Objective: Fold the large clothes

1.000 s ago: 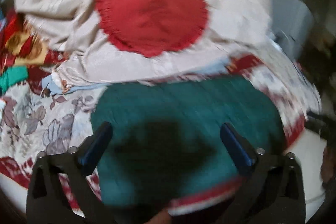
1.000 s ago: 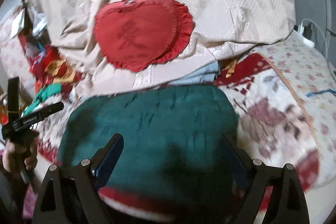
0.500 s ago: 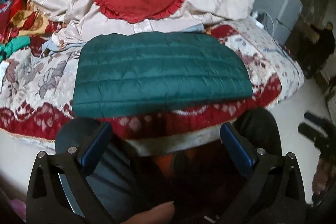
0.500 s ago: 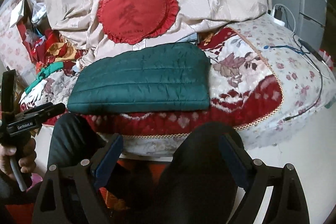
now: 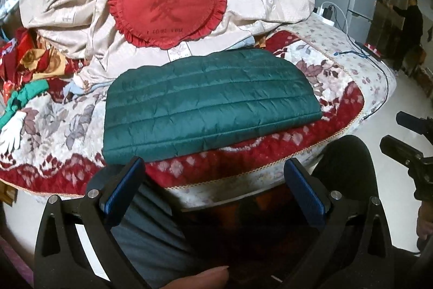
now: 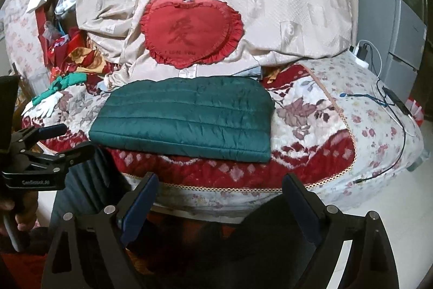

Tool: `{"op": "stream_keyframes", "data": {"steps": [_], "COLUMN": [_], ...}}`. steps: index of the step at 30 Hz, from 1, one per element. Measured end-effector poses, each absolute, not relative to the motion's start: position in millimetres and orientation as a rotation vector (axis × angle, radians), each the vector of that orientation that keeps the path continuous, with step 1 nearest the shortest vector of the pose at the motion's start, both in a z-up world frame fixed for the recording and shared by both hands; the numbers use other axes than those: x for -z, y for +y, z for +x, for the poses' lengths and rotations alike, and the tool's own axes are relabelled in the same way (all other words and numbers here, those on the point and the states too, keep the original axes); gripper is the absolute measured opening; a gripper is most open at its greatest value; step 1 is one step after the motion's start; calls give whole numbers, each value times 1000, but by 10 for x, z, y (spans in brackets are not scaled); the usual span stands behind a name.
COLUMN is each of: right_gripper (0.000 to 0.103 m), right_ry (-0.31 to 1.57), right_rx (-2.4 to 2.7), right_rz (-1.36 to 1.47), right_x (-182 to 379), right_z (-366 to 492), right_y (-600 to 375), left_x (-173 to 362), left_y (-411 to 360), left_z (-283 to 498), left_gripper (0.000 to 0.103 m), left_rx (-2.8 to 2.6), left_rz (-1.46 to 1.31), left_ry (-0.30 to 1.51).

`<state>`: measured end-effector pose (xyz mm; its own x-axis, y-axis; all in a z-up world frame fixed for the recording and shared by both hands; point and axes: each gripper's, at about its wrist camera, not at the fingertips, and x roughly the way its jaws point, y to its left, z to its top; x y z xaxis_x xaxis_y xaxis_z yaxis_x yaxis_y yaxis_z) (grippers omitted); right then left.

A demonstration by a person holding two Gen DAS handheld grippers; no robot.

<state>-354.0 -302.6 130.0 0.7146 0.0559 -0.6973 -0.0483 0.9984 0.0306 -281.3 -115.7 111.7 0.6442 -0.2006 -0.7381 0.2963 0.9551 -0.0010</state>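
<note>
Your left tongs (image 5: 213,187) and right tongs (image 6: 220,203) are both wide open and hold nothing. Ahead of them, past your knees, the folded green jacket (image 5: 208,104) lies flat on the flowery bed (image 6: 365,126). A red heart pillow (image 6: 190,34) leans behind it.

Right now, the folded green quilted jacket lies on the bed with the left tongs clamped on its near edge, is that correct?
Not quite. The folded green quilted jacket does lie on the bed, but the left tongs stand open and clear of it, as the left wrist view shows.
</note>
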Motion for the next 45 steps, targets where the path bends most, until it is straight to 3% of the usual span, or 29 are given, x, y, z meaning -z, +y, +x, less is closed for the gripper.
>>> {"op": "stream_keyframes", "data": {"steps": [45], "right_gripper": [91], "right_ry": [788], "right_rx": [-69], "right_rz": [25], "right_x": [-1204], "right_z": [-3468], "right_y": [-3009], "left_x": [-937], "left_y": [-1152], "left_z": [-2773], "left_gripper": [103], "left_rx": [288], "left_rz": [130], "left_ry": [860]}}
